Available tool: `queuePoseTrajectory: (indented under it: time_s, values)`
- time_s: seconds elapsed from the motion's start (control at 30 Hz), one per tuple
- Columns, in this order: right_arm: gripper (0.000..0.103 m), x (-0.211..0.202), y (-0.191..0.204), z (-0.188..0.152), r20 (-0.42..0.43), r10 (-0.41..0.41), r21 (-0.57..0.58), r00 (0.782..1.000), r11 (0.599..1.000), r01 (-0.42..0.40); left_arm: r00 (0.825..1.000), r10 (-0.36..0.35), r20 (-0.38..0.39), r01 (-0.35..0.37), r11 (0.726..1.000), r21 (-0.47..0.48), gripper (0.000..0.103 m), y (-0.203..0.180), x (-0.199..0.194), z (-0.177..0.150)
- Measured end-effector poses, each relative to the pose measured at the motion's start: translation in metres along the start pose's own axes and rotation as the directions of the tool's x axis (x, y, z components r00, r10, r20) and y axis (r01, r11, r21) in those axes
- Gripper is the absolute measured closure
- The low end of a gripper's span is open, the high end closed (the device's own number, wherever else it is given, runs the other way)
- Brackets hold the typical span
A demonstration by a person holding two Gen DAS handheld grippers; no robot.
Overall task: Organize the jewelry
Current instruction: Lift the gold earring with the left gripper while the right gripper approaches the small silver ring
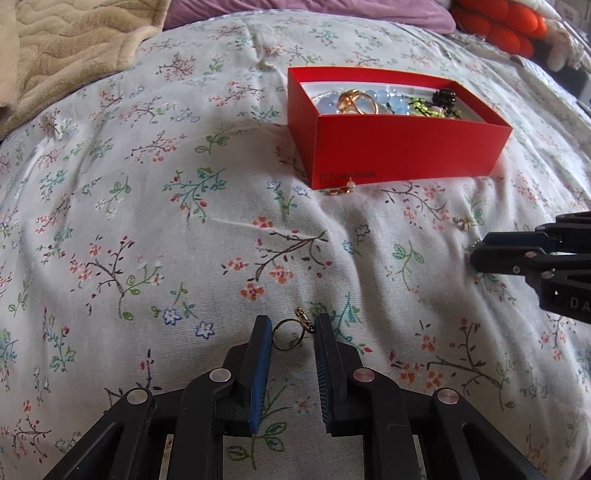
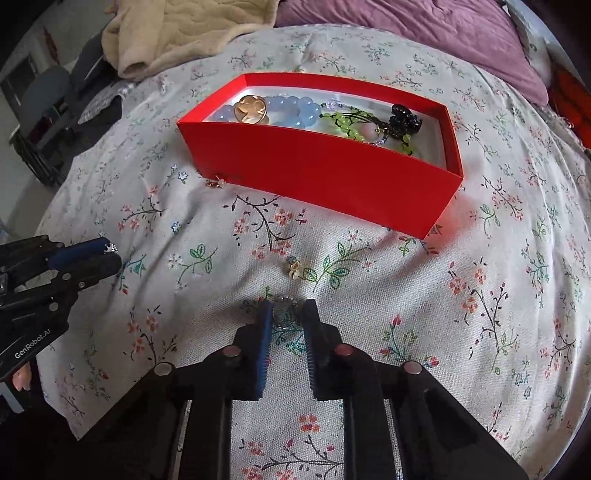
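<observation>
My left gripper (image 1: 293, 326) is open around a thin gold ring (image 1: 289, 335) that lies on the floral bedspread between the fingertips. My right gripper (image 2: 286, 314) is open around a small silver ring (image 2: 283, 316) with a sparkly top, also on the bedspread. A red box (image 1: 399, 147) sits ahead, and also shows in the right wrist view (image 2: 325, 173); it holds a blue bead bracelet (image 2: 291, 109), a gold piece (image 2: 251, 109), green beads (image 2: 347, 123) and a black piece (image 2: 404, 116). Each gripper shows from the side in the other's view, the right (image 1: 474, 254) and the left (image 2: 110, 254).
A small red-and-pearl earring (image 1: 343, 188) lies against the box's front, also visible in the right wrist view (image 2: 218, 182). Another small gold earring (image 2: 295, 267) lies ahead of my right gripper and shows in the left wrist view (image 1: 461, 221). A beige blanket (image 1: 62, 44) and purple pillow (image 2: 424, 33) lie behind.
</observation>
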State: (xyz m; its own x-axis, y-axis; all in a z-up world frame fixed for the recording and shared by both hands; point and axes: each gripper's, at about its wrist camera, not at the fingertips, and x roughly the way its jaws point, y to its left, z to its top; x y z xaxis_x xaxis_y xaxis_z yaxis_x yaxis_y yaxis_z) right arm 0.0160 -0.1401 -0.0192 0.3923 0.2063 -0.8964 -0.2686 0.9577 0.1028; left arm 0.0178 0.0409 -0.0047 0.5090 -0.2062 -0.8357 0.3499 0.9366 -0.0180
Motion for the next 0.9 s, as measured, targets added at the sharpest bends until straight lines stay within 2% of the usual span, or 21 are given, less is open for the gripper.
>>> queuePoseTrajectory:
  time_s: [0.2, 0.77, 0.8, 0.87, 0.9]
  values:
    - [0.097, -0.003, 0.000, 0.001, 0.005, 0.008, 0.000, 1.000, 1.000, -0.008, 1.000, -0.009, -0.011, 0.009, 0.999, -0.038, 0.085, 0.010, -0.003, -0.001]
    - [0.096, -0.031, -0.007, -0.003, 0.056, 0.027, -0.007, 0.998, 1.000, -0.027, 1.000, -0.020, -0.019, 0.020, 0.999, -0.044, 0.085, 0.011, -0.002, -0.003]
    - [0.094, -0.030, -0.010, -0.003, 0.047, 0.032, -0.003, 0.998, 1.000, -0.031, 1.000, -0.021, -0.019, 0.020, 0.999, -0.044, 0.085, 0.011, -0.002, -0.003]
    - [0.077, -0.027, -0.013, -0.005, 0.022, 0.032, 0.005, 0.999, 0.999, -0.032, 1.000, -0.021, -0.022, 0.020, 0.999, -0.044, 0.085, 0.011, -0.002, -0.003]
    - [0.057, -0.025, -0.014, -0.007, 0.015, 0.025, 0.006, 1.000, 1.000, -0.025, 1.000, -0.021, -0.022, 0.020, 0.999, -0.044, 0.085, 0.011, -0.001, -0.003]
